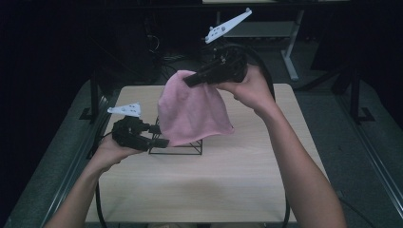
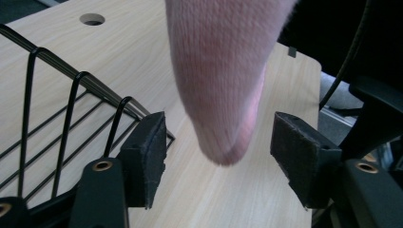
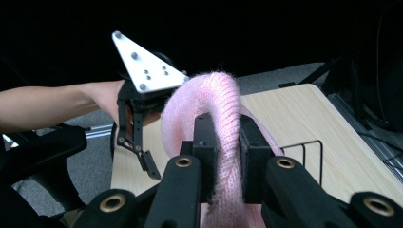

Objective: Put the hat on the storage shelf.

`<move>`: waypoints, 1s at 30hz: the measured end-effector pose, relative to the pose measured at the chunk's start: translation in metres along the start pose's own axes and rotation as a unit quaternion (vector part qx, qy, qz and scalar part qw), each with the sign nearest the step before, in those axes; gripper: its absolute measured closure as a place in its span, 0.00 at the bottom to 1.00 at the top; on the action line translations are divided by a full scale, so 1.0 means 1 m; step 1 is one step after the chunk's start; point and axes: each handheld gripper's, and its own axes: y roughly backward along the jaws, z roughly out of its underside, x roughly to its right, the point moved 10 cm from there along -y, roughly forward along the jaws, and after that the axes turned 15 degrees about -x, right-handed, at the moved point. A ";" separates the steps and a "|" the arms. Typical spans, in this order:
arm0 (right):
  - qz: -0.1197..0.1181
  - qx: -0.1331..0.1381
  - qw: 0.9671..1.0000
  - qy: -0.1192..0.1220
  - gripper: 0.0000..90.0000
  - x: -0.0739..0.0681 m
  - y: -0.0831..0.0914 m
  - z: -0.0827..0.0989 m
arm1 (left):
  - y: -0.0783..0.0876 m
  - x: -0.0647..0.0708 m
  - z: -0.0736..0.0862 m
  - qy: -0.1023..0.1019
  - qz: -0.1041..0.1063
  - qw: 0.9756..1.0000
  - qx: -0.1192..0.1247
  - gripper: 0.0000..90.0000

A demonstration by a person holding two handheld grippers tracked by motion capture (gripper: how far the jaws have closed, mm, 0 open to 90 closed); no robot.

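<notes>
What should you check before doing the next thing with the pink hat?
1. Right tool shut on the pink hat: ok, knit pinched between its jaws.
2. Hat lifted off the table: ok, it hangs from the right tool.
3. Left tool open: ok, jaws wide apart.
4. Hat's low end between the left jaws: ok, but apart from both pads.
5. Wire basket free of the hat: cannot tell, the hat hangs in front of it.
6. Basket standing steady: cannot tell.

The hanging pink knit hat (image 1: 192, 111) draped over the black wire basket (image 1: 177, 147), blocking it from above; the wooden table (image 1: 214, 185) in front lay open.
</notes>
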 end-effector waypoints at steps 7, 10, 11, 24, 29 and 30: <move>-0.006 0.001 1.000 0.007 0.89 -0.003 -0.008 -0.007 | 0.002 0.002 -0.002 -0.010 0.015 1.000 0.011 0.74; -0.007 0.001 1.000 0.005 0.89 -0.001 -0.009 -0.006 | 0.005 0.001 -0.003 -0.009 0.008 1.000 0.020 0.81; -0.006 0.002 1.000 0.004 0.89 0.000 -0.009 -0.006 | 0.006 0.001 -0.004 -0.010 0.006 1.000 0.023 0.83; 0.007 0.000 1.000 -0.018 0.89 0.016 -0.011 -0.005 | 0.019 -0.012 -0.001 0.000 -0.029 0.999 0.039 0.90; 0.010 0.002 1.000 -0.020 0.89 0.018 -0.015 -0.011 | 0.027 -0.020 0.001 0.008 -0.034 0.999 0.041 0.90; 0.012 0.002 1.000 -0.019 0.89 0.018 -0.015 -0.013 | 0.029 -0.022 0.001 0.008 -0.035 0.999 0.039 0.90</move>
